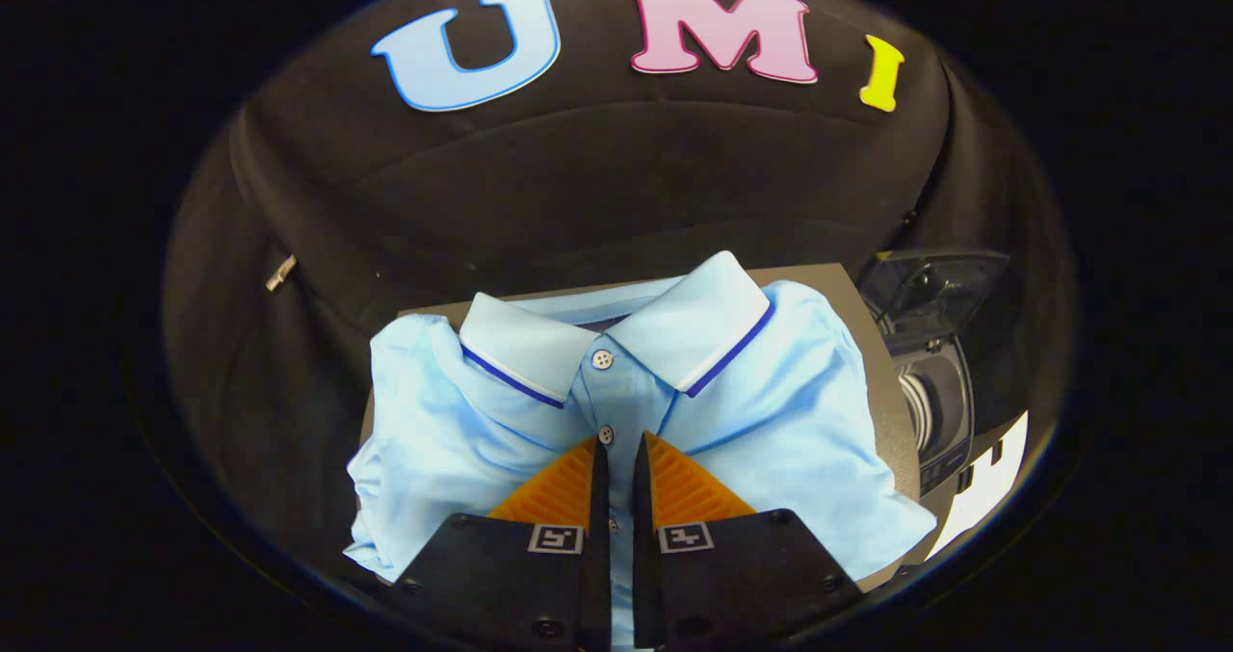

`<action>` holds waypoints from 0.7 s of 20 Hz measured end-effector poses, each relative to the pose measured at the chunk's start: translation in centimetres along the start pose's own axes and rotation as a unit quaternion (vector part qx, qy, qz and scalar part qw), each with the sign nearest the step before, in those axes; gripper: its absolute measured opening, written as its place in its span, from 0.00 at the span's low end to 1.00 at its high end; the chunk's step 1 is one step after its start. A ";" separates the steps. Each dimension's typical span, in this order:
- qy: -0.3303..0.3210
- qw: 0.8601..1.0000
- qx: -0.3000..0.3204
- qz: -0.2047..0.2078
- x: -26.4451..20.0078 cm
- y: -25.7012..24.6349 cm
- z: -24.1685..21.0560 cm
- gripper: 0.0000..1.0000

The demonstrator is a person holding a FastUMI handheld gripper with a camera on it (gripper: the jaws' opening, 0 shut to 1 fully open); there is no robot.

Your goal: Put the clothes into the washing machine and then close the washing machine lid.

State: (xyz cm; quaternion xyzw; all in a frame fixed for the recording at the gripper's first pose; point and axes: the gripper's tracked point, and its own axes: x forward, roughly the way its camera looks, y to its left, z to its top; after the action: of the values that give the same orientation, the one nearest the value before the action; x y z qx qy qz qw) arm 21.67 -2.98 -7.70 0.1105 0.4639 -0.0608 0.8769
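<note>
A light blue polo shirt (771, 411) with a white and dark blue collar trim lies spread over a grey platform (833, 281). My gripper (617, 443) is on the shirt's button placket, just below the collar. Its orange fingers (559, 488) stand almost together, with a narrow strip of the placket pinched between them. Creases in the cloth run out from the fingertips. To the right of the platform stands a small dark washing machine (949, 421) with its clear lid (930, 291) raised and its round drum opening showing.
The black cloth wall of the booth rises close behind the platform and curves round both sides. A white panel (987, 483) sits low beside the washing machine. A small metal clip (280, 273) hangs on the cloth at the left.
</note>
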 end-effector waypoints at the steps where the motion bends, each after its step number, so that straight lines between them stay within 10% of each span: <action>1: 0.003 1.000 0.006 0.004 -0.1 0.0 0.1 0.14; 14: -0.040 0.996 -0.078 -0.034 -0.2 0.1 0.5 0.05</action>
State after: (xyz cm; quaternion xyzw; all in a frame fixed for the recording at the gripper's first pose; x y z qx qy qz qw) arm 21.97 -2.96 -7.26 0.0233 0.4354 -0.0589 0.8980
